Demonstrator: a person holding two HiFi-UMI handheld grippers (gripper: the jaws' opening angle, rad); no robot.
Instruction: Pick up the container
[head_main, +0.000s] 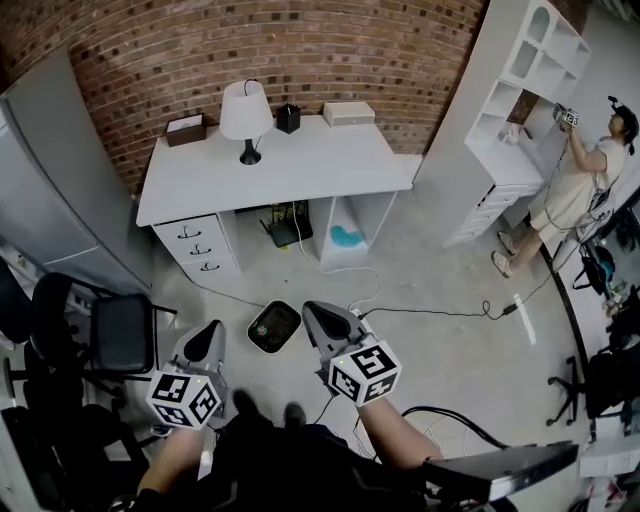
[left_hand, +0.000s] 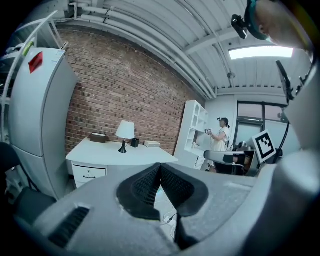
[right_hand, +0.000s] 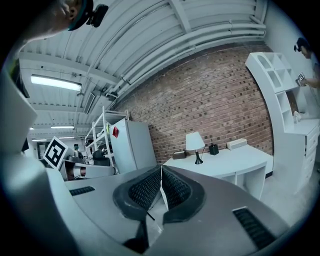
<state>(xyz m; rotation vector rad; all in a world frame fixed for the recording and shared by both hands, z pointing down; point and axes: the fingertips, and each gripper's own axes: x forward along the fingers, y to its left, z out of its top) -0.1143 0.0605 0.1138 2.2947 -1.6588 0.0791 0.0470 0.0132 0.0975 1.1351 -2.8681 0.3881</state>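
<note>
nothing picked up yet

both left tongs (left_hand: 160, 167) and right tongs (right_hand: 161, 170) are closed and empty. the small black square container (head_main: 288, 118), likely the target, stands well ahead on the white table (head_main: 330, 165), near the white-shaded lamp (head_main: 246, 112). approach and grasp remain.

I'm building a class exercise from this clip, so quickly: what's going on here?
A person stands holding a gripper in each hand. The left gripper and right gripper are both shut and empty, pointing toward a white desk with a lamp against the brick wall. A dark container lies on the floor just ahead of them, untouched. Another person works at white shelving on the right.
</note>
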